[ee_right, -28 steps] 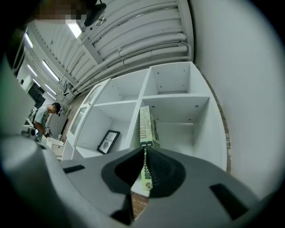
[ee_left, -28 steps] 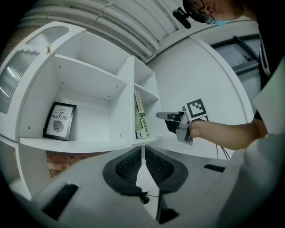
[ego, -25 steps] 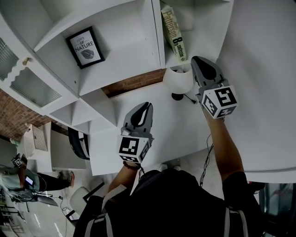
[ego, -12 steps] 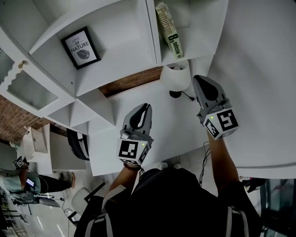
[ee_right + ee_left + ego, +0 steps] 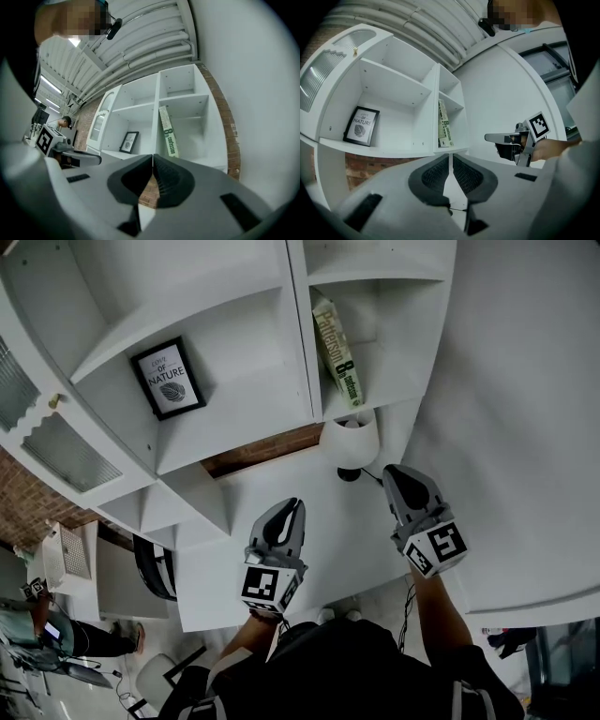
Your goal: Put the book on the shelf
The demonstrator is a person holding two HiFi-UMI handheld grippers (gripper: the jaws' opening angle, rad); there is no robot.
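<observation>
The book (image 5: 337,352), pale green with dark print on its spine, leans upright in the right-hand compartment of the white shelf unit (image 5: 298,352). It also shows in the left gripper view (image 5: 444,124) and the right gripper view (image 5: 167,132). My left gripper (image 5: 286,518) hangs below the shelf over the white desk, jaws shut with nothing between them. My right gripper (image 5: 400,486) is off to the right, below the book and apart from it, jaws pressed together and empty. Each gripper sees the other: right gripper (image 5: 501,138), left gripper (image 5: 86,159).
A framed "nature" print (image 5: 169,378) stands in the left compartment. A white lamp (image 5: 351,439) sits on the desk (image 5: 216,577) just under the book's compartment, close to my right gripper. A glass-fronted cabinet door (image 5: 56,446) is at far left. A white wall fills the right.
Both grippers have drawn back down and away from the shelf; the right one moved farthest, from beside the lamp to below it. The book stays put in its compartment.
</observation>
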